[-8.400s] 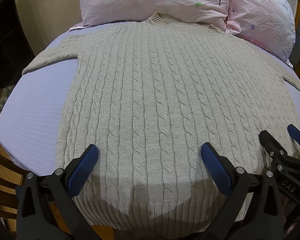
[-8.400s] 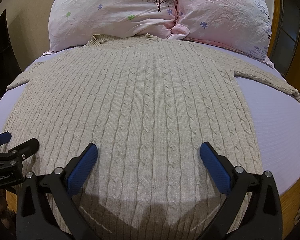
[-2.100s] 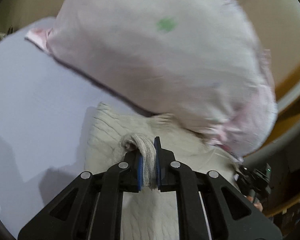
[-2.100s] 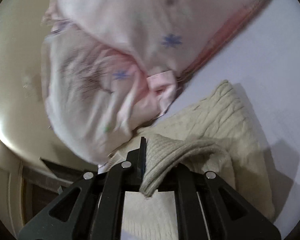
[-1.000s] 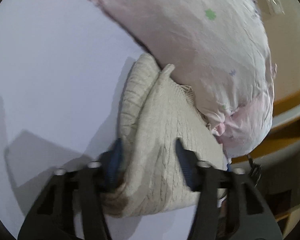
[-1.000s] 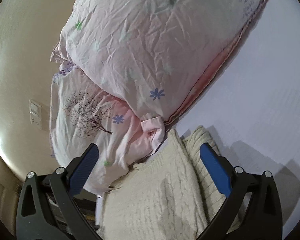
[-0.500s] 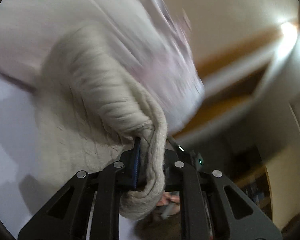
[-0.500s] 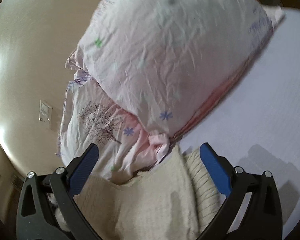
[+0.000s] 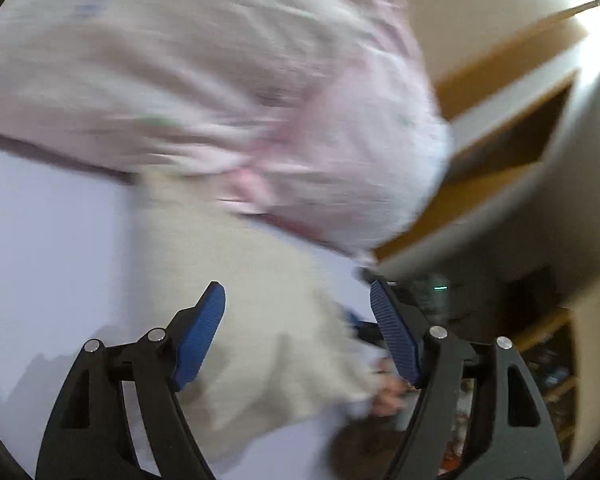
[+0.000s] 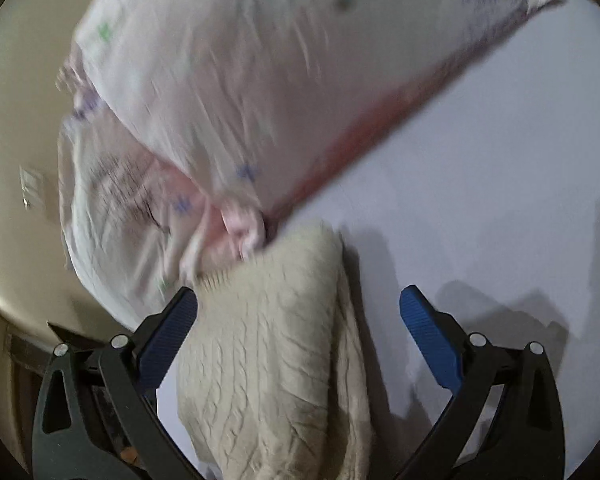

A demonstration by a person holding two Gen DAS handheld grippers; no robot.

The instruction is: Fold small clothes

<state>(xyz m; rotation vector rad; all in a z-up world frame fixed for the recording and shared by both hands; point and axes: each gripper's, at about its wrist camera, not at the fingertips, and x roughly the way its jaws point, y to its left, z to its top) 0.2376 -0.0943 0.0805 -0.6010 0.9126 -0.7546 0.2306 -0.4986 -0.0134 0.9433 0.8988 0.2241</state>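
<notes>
The beige cable-knit sweater lies folded into a narrow stack on the lavender sheet, its far end against the pillows. In the blurred left wrist view the sweater lies under and ahead of my left gripper, which is open and holds nothing. My right gripper is open above the fold, with the left pad over the sweater's edge and the right pad over bare sheet. The other gripper shows faintly past the sweater in the left wrist view.
Two pink flowered pillows lie at the head of the bed, right behind the sweater; they also show in the left wrist view. A wooden headboard and a cream wall stand beyond. Bare sheet spreads beside the sweater.
My left gripper was shut on a fold of the sweater half a second ago and has opened and let it drop. The right gripper stayed open and shifted slightly.
</notes>
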